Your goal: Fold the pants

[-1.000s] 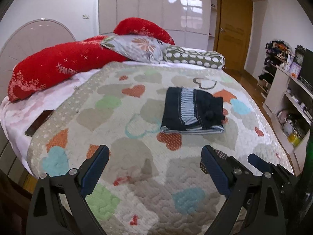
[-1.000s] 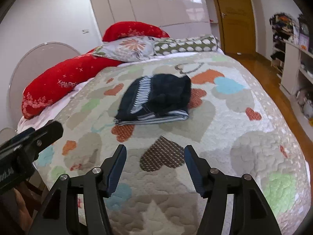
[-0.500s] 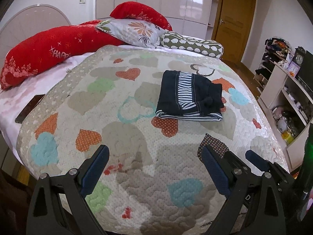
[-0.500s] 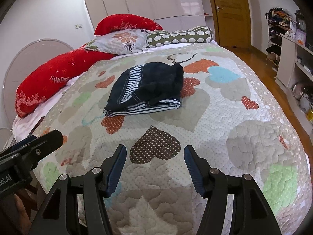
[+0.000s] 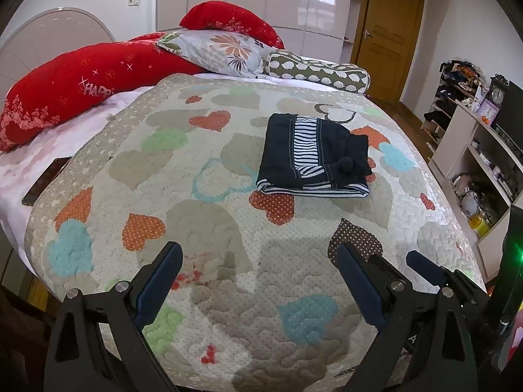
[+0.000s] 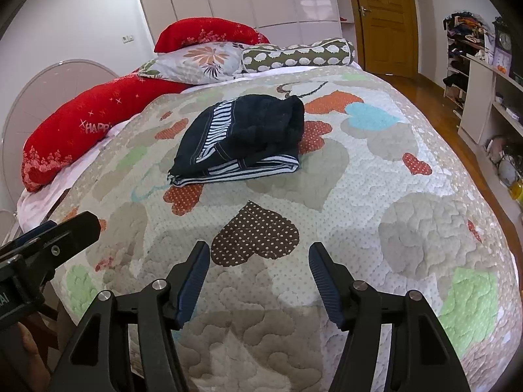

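Note:
Dark navy pants [image 5: 313, 158] with a blue-and-white striped band lie folded into a compact stack in the middle of the heart-patterned quilt [image 5: 202, 215]. The same bundle shows in the right wrist view as the pants [image 6: 242, 137]. My left gripper [image 5: 258, 263] hovers open over the quilt's near end, well short of the pants, nothing between its fingers. My right gripper [image 6: 260, 261] is also open and empty above a brown dotted heart. The right gripper's fingertip [image 5: 421, 266] shows beside the left one, and the left gripper's body [image 6: 49, 245] appears at the left edge.
Red bolsters [image 5: 78, 81], a floral pillow [image 5: 222, 50] and a spotted roll cushion [image 5: 317, 73] line the bed's head. A dark phone [image 5: 45, 181] lies on the white sheet at left. White shelves [image 5: 483, 163] with clutter stand at right, a wooden door [image 5: 387, 32] beyond.
Both cameras have tipped slightly, so the bed and pants sit a little differently in view. The pants lie unchanged and both grippers stay open and empty.

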Tool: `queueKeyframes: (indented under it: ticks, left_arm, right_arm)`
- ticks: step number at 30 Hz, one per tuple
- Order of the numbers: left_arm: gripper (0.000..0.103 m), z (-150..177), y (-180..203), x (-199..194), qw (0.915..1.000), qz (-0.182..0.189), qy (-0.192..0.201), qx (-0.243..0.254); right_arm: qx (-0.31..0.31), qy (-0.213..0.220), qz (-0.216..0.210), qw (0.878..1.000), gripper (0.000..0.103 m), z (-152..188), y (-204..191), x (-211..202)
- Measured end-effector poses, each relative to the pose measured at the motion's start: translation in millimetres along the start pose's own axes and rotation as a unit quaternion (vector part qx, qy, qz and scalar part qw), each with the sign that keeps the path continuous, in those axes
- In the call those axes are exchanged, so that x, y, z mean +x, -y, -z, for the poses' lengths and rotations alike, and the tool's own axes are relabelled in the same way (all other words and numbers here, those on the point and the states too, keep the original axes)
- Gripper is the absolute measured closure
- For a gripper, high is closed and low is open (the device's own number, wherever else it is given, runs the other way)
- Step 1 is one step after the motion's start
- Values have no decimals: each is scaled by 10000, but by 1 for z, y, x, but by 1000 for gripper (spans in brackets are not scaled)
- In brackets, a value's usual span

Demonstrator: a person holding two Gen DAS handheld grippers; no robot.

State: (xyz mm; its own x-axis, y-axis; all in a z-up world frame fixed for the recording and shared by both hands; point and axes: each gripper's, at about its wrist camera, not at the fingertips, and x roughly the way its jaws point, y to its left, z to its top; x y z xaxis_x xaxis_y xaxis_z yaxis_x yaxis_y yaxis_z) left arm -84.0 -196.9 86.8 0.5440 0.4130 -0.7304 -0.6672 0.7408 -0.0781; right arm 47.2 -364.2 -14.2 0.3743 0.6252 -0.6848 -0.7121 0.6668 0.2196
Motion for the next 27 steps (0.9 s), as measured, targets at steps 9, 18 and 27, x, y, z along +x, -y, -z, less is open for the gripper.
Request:
queueKeyframes:
  ticks: [9,18,27]
  left_arm:
    - [8,1,0,1,10000,12,5,0]
    - [8,1,-2,0,10000,35,-3,-10]
    - [8,2,-2,1,10000,39,1,-11]
  right_arm:
    - [-32,-53,27,10000,35,2,0,3]
    - [-25,-54,26,10000,35,2,-1,3]
    - [-6,-85,66,9999,35,5,2,7]
